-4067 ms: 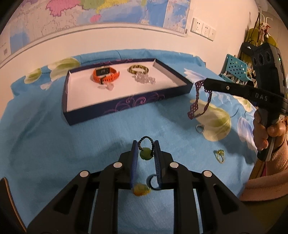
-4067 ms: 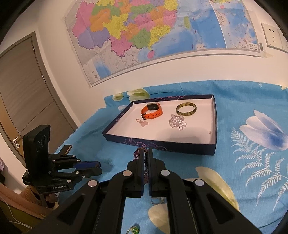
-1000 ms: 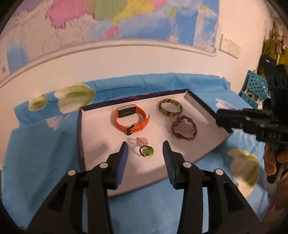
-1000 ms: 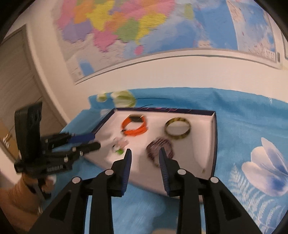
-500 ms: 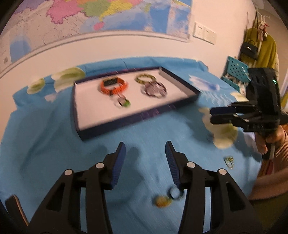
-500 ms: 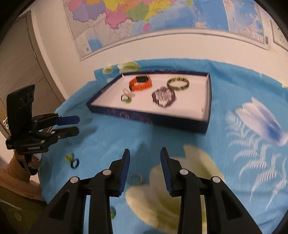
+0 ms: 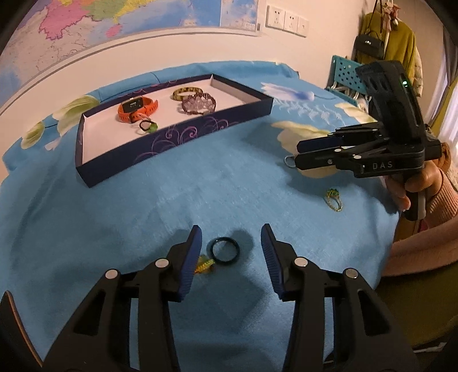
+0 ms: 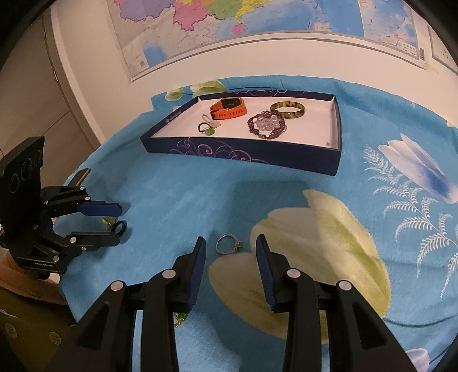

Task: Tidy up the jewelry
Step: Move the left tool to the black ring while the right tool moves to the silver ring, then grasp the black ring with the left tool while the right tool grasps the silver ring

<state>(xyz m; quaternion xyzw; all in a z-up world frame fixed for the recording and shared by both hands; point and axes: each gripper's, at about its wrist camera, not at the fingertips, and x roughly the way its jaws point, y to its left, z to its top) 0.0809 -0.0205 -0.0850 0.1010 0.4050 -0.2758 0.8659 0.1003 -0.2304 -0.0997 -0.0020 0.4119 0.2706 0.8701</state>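
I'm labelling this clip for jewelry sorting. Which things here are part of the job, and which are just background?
Part of the job: tray, orange watch, purple bracelet, dark ring, silver ring, green-stone ring.

Background: wall map, handbag, wall sockets.

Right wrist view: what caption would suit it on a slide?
Open right gripper hovers over a silver ring on the blue cloth.

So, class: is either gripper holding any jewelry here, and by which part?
Nothing is held. The left gripper stands open around a dark ring; the right gripper stands open around a silver ring.
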